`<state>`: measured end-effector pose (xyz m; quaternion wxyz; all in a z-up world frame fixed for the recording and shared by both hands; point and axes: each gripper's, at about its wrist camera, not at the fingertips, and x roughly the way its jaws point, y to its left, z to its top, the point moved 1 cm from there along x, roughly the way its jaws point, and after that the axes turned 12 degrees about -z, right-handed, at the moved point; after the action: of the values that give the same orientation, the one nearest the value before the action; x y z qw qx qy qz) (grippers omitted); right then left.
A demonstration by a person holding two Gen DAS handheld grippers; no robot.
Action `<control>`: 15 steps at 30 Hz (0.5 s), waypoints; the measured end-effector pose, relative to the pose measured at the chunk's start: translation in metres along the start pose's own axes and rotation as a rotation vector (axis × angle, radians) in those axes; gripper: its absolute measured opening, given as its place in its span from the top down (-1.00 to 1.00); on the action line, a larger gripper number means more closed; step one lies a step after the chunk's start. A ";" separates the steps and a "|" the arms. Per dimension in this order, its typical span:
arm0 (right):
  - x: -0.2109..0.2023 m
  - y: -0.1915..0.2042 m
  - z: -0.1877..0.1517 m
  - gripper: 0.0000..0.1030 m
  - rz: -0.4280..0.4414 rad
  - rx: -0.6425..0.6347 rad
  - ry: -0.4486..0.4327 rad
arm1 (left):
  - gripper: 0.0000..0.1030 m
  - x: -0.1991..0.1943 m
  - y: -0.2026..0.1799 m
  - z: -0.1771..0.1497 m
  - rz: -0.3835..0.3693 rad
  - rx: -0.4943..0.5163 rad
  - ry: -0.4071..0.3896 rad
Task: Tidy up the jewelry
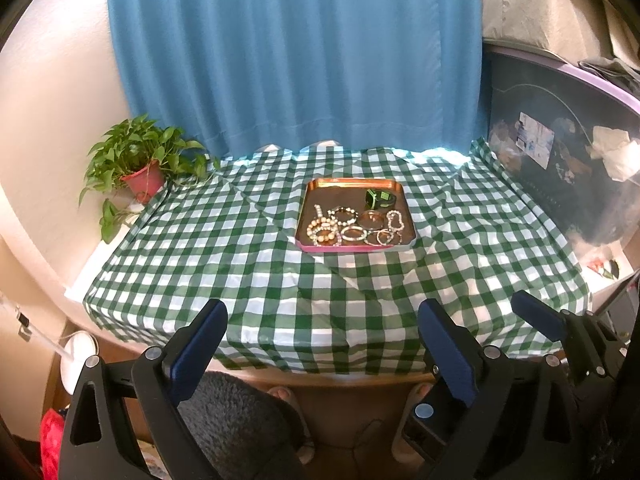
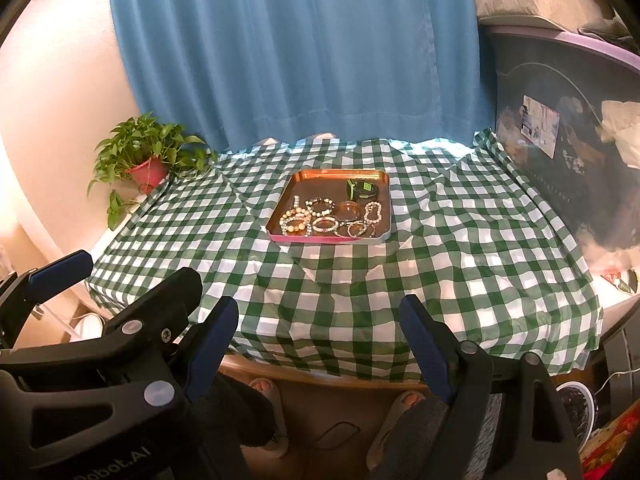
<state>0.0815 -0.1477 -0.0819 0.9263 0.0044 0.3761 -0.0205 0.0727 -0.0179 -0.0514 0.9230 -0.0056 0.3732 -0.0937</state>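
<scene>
Holding both tools back at the near edge of the table, we keep the left gripper (image 1: 320,344) and the right gripper (image 2: 320,340) low in the frame, each with its jaws spread wide and nothing between the blue pads

All the jewelry we can see sits in the copper tray (image 1: 320,188), just above the centre of the frame on the green-checked tablecloth (image 1: 240,280). Beaded bracelets (image 1: 324,230) crowd the tray's lower left, several touching one another. Thin bangles (image 1: 378,236) overlap along its lower edge. A small pale bead chain (image 1: 396,218) lies at its right side, and a green and black piece (image 1: 379,199), too small to identify, sits apart near the tray's upper right. No jewelry shows on the cloth outside the tray

That layout fits either a jumble gathered for sorting or pieces already collected into their tray, so we cannot judge which; the touching and overlapping pieces look rather loose for a finished arrangement

If any piece is to be lifted, we judge the lone green and black piece or the chain at the right the safest, since neither is tangled with a neighbour. We would come down from above, close one pad inside a loop and one outside, and lift slowly so nothing drags along. The tray's raised rim may block a low sideways approach, and the tray may slide on the wrinkled cloth
</scene>
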 end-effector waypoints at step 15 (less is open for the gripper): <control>0.001 0.002 -0.001 -0.56 0.001 0.003 0.003 | -0.86 0.000 -0.001 0.001 0.001 0.001 0.003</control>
<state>0.0812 -0.1461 -0.0831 0.9258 0.0059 0.3774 -0.0208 0.0727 -0.0189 -0.0507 0.9225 -0.0050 0.3746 -0.0933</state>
